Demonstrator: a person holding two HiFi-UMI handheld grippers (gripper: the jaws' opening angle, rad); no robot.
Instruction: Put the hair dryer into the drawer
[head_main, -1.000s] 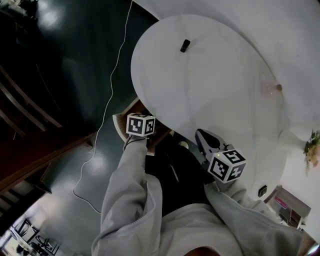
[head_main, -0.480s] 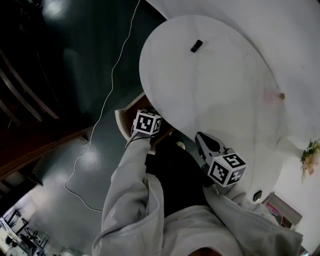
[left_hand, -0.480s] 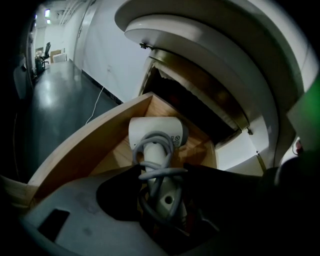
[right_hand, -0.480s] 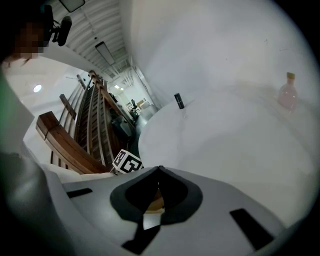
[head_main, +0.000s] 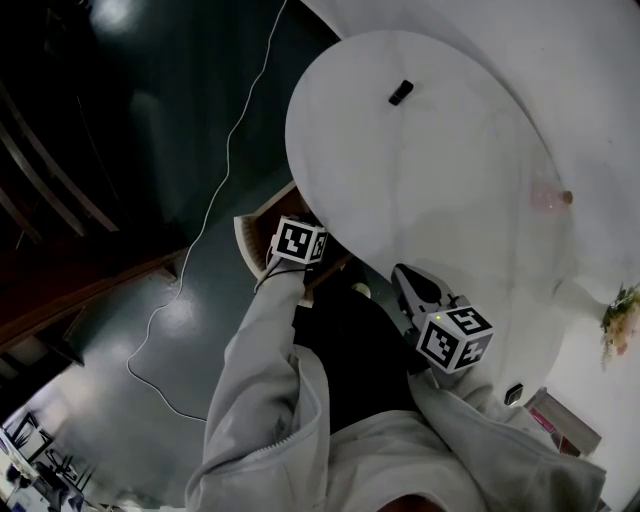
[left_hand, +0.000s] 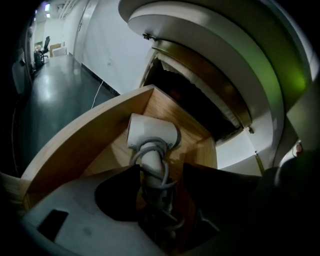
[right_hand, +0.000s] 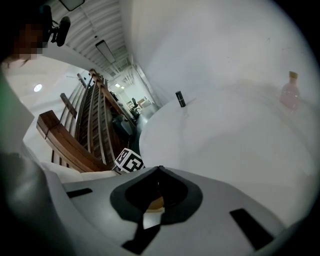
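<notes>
Wooden, pale open drawer (left_hand: 95, 135) is holding the white hair dryer (left_hand: 150, 136), cord wound round its handle. The left gripper (left_hand: 161, 171) is straddling that handle, jaws apart (wood showing beside it). The right gripper (right_hand: 159, 170) is hovering over the round white table (right_hand: 225, 135), jaws together, empty.

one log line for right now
hair dryer: in drawer | left tool: open around it | right tool: shut, empty
</notes>
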